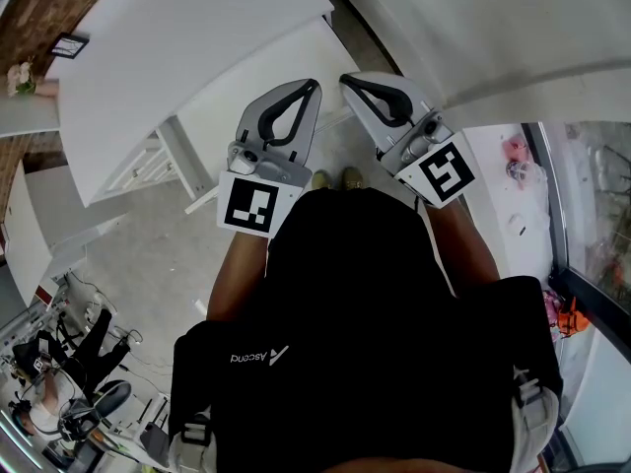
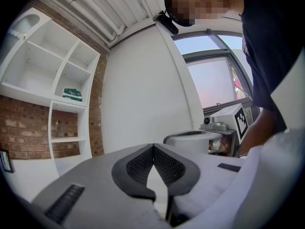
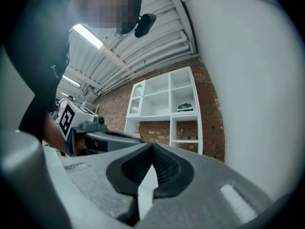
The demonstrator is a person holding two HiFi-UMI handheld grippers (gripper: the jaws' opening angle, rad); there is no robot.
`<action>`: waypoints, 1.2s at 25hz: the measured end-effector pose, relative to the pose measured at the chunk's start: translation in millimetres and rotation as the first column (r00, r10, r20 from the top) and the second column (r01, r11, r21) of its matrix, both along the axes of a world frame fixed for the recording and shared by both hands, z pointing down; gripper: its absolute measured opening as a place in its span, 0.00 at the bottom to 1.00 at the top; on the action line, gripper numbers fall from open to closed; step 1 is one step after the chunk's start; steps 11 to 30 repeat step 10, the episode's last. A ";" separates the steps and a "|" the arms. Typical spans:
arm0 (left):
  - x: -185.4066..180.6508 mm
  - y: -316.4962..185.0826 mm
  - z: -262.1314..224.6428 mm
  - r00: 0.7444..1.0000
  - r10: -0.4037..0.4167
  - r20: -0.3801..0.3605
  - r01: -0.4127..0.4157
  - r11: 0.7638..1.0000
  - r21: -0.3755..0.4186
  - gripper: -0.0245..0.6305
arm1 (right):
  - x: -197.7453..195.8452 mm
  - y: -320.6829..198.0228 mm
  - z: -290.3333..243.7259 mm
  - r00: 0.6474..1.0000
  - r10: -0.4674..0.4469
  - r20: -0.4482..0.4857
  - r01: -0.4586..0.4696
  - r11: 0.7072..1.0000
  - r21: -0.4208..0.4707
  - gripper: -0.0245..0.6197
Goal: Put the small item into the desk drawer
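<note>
a person in a black shirt stands on a grey concrete floor, holding two grey plastic two-jaw claws side by side and level. the left gripper has its black ribbed jaws pressed together at the tips with nothing between them, and the right gripper, just beside it, is likewise closed on nothing. a long white desk stretches ahead and to the person's left; its drawer cannot be told apart from this angle, and the small item cannot be made out in any view. past the jaw tips, both gripper views take in a white open shelving unit set against a red brick wall, with a flat green box lying in one compartment
</note>
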State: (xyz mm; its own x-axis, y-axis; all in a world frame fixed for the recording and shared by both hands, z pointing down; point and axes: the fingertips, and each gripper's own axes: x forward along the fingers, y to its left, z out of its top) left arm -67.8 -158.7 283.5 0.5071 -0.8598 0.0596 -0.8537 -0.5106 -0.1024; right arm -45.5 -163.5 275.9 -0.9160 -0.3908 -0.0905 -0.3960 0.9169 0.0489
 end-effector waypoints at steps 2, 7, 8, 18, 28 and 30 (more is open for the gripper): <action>0.1 -0.2 -0.3 1.000 0.002 0.001 -0.002 1.000 0.000 0.04 | -0.1 -0.2 -0.4 1.000 0.001 0.000 -0.001 1.000 0.001 0.04; 0.4 0.4 -0.5 1.000 0.005 0.004 -0.005 1.000 0.001 0.04 | 0.2 0.6 -0.6 1.000 0.003 0.001 -0.003 1.000 0.004 0.04; 0.3 0.4 -0.5 1.000 0.005 0.004 -0.005 1.000 0.001 0.04 | 0.2 0.6 -0.4 1.000 0.004 0.000 -0.004 1.000 0.004 0.04; 0.1 0.3 -0.6 1.000 0.006 0.005 -0.006 1.000 0.000 0.04 | 0.1 0.6 0.2 1.000 0.005 -0.003 -0.005 1.000 0.004 0.04; 0.1 0.3 -0.6 1.000 0.006 0.005 -0.006 1.000 0.000 0.04 | 0.1 0.6 0.2 1.000 0.005 -0.003 -0.005 1.000 0.004 0.04; 0.1 0.3 -0.6 1.000 0.006 0.005 -0.006 1.000 0.000 0.04 | 0.1 0.6 0.2 1.000 0.005 -0.003 -0.005 1.000 0.004 0.04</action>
